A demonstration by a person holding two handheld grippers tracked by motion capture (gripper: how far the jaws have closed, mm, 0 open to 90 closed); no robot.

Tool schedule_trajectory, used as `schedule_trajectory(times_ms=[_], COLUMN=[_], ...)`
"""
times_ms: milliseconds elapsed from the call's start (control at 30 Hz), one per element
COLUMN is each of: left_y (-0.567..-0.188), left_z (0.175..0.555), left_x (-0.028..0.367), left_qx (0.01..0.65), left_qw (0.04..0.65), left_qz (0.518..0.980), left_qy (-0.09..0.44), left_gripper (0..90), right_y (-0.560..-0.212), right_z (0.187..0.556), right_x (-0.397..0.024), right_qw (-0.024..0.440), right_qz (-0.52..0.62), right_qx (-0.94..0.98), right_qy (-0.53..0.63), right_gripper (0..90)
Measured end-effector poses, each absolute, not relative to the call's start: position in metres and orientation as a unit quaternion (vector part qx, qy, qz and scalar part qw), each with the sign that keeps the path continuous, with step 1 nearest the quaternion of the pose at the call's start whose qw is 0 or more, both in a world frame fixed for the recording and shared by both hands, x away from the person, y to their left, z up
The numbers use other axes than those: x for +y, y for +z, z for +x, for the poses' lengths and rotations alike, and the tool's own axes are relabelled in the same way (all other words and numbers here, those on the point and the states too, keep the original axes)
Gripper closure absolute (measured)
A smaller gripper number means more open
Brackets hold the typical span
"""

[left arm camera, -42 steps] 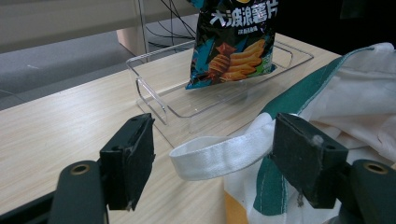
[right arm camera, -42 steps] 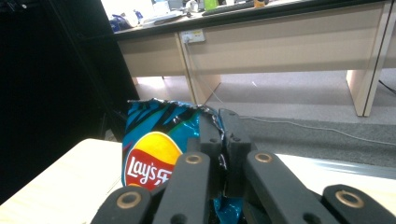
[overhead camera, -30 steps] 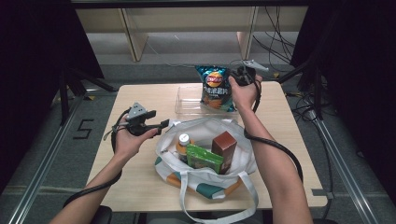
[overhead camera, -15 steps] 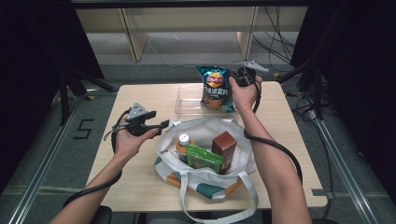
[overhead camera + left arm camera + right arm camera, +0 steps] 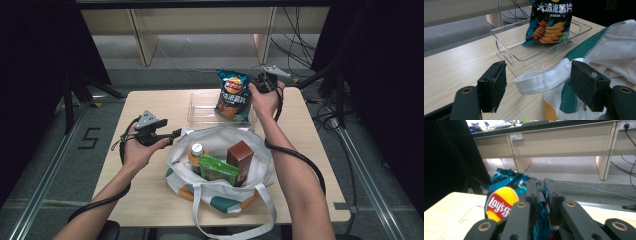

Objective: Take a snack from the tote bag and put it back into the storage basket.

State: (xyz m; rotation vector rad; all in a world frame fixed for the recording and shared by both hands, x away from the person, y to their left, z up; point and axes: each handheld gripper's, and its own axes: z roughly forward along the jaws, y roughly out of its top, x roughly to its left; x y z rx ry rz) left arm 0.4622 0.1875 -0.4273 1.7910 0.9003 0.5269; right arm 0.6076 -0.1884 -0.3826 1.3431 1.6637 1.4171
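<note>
A blue Lay's chip bag (image 5: 232, 97) stands upright in a clear plastic tray (image 5: 200, 112) at the table's far side. My right gripper (image 5: 252, 84) grips the bag's crinkled top edge. In the right gripper view the jaws (image 5: 541, 183) are nearly together with the foil of the chip bag (image 5: 501, 202) between them, and they have just been opening a little. My left gripper (image 5: 175, 134) is open beside the white tote bag (image 5: 220, 137). Its pads (image 5: 495, 82) stand either side of the tote's white strap (image 5: 541, 80) without pressing it.
The tote bag holds an orange bottle (image 5: 196, 152), a green box (image 5: 218, 170) and a brown box (image 5: 240, 155). The clear tray (image 5: 504, 47) lies just beyond the tote. Bare wood stretches left of the tote and along the front edge.
</note>
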Motion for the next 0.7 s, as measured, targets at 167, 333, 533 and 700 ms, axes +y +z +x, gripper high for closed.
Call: schedule_trajectory(times_ms=[167, 333, 533, 700], left_y=[-0.4277, -0.4276, -0.4273, -0.4271], left_z=[0.4622, 0.4619, 0.4620, 0.4616], left_x=[0.1871, 0.1877, 0.1883, 0.1879], left_qx=[0.374, 0.375, 0.375, 0.375], left_qw=[0.509, 0.509, 0.512, 0.510], left_qz=[0.744, 0.743, 0.742, 0.743], left_qy=[0.219, 0.219, 0.217, 0.218], left_gripper=[28.7, 28.6, 28.7, 28.7], right_y=[-0.3835, -0.3835, -0.3841, -0.3814], right_z=[0.6067, 0.6080, 0.6073, 0.6027], right_x=[-0.1910, -0.1910, -0.1920, -0.1951], right_qw=[0.288, 0.301, 0.296, 0.304], right_qz=[0.502, 0.495, 0.499, 0.493], right_qx=[0.629, 0.638, 0.637, 0.637], right_qy=[0.519, 0.507, 0.507, 0.509], right_gripper=[76.3, 63.0, 47.4, 39.5])
